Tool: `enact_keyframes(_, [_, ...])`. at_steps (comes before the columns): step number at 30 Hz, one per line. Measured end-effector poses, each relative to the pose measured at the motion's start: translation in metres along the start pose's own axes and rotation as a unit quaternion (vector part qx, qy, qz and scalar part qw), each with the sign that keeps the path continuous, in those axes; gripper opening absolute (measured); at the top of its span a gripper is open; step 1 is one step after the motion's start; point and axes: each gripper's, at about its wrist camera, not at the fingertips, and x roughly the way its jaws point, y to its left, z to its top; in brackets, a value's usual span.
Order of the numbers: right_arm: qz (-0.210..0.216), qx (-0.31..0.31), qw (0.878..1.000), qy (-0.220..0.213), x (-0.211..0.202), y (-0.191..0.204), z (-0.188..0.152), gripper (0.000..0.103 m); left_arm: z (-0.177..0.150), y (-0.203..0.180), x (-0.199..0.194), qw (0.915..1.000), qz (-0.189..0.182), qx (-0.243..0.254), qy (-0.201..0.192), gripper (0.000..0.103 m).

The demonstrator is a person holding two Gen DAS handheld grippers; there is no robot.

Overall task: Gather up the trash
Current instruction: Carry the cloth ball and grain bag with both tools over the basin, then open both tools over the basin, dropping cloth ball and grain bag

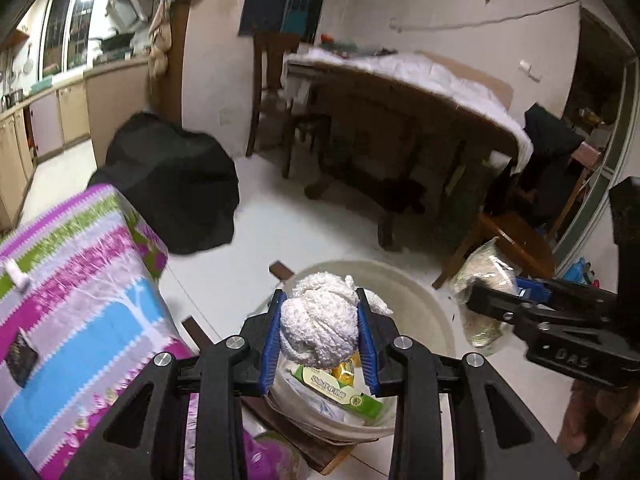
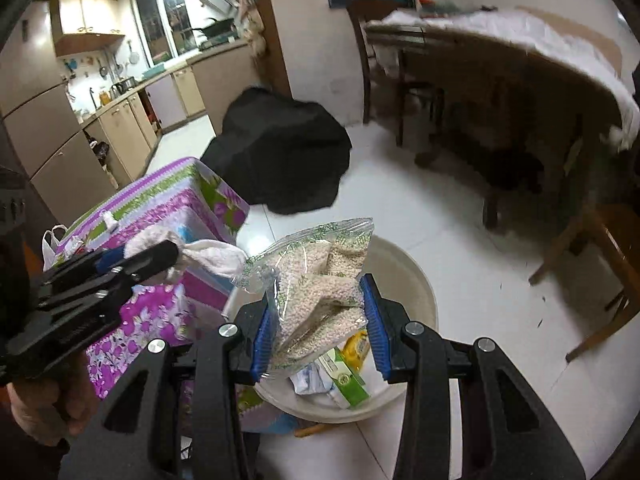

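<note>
My left gripper [image 1: 319,330] is shut on a crumpled white cloth [image 1: 320,320] and holds it over a cream round bin [image 1: 420,292]. The bin holds a green and white box [image 1: 340,394], a yellow wrapper [image 1: 345,368] and white plastic. My right gripper [image 2: 319,322] is shut on a clear zip bag of white pellets [image 2: 320,280], also above the bin [image 2: 404,276]. In the right wrist view the left gripper [image 2: 176,258] with the white cloth [image 2: 216,258] shows at left. In the left wrist view the right gripper [image 1: 476,298] with the bag [image 1: 484,280] shows at right.
A table with a pink, blue and green patterned cover [image 1: 80,280] stands left of the bin. A black draped object [image 1: 168,184] sits on the white floor behind. A wooden dining table [image 1: 400,120] with chairs [image 1: 516,236] stands at back right. Kitchen counters [image 2: 120,120] lie far left.
</note>
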Motion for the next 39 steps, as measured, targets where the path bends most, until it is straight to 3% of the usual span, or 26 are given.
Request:
enact_keyframes(10, [0.005, 0.011, 0.999, 0.044, 0.023, -0.014, -0.013, 0.039, -0.017, 0.005, 0.059, 0.9988, 0.002, 0.003, 0.048, 0.034])
enact_keyframes(27, [0.01, 0.02, 0.998, 0.052, 0.037, -0.03, -0.016, 0.039, -0.028, 0.0, 0.08, 0.9978, 0.005, 0.01, 0.066, 0.036])
enact_keyframes(32, [0.008, 0.024, 0.998, 0.05, 0.039, -0.035, -0.017, 0.042, -0.027, 0.001, 0.082, 0.9978, 0.01, 0.007, 0.066, 0.04])
enact_keyframes(36, [0.011, 0.03, 0.999, 0.042, 0.037, -0.038, -0.016, 0.054, -0.027, 0.003, 0.084, 0.9976, 0.012, 0.005, 0.068, 0.045])
enact_keyframes(39, [0.012, 0.033, 0.999, 0.037, 0.036, -0.039, -0.015, 0.055, -0.028, 0.002, 0.085, 0.9975, 0.014, 0.007, 0.07, 0.046])
